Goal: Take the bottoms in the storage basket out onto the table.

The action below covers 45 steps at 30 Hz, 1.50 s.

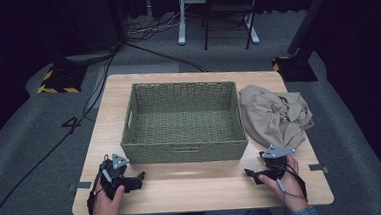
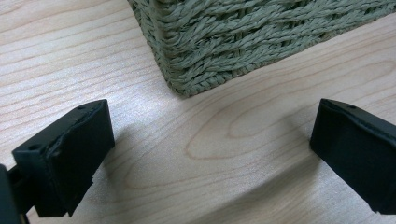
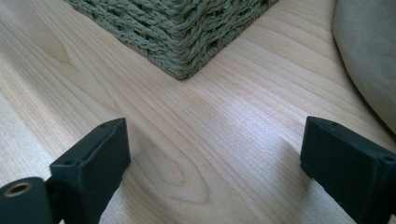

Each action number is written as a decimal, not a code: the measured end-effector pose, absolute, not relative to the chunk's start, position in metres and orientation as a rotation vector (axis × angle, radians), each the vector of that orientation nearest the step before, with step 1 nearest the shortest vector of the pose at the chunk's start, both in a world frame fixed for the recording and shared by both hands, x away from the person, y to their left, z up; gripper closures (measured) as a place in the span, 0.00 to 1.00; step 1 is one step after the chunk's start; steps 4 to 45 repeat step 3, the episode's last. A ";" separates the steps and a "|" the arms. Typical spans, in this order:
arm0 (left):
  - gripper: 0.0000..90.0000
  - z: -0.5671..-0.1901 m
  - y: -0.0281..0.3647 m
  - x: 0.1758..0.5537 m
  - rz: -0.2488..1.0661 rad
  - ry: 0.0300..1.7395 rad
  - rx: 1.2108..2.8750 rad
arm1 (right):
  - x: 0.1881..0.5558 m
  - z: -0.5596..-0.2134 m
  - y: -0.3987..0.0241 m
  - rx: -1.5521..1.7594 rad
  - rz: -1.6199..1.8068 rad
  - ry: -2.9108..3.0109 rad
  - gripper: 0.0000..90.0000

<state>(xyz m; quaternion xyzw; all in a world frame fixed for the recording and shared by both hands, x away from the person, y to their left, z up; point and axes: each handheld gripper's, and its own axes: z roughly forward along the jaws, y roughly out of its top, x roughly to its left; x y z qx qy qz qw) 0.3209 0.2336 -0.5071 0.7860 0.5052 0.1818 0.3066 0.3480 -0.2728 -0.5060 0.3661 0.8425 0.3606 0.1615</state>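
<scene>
The right gripper (image 1: pixel 259 174), at the lower right of the high view, is held with its jaws spread wide and nothing between them; the left gripper (image 1: pixel 131 180), lower left, is likewise spread and empty. The crumpled beige cloth (image 1: pixel 276 114) lies at centre right, touching, as far as can be told, the empty green woven rectangular basket (image 1: pixel 185 153) on the pale wooden table (image 1: pixel 199 194). A start is judged: next the cloth must be reached and pinched, probably for the basket.

Cloth (image 3: pixel 369 56) cut off at edge.
</scene>
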 end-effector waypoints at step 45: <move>0.00 -0.507 0.233 0.321 0.483 1.340 2.079 | 0.348 -0.506 -0.273 1.045 1.030 2.405 0.10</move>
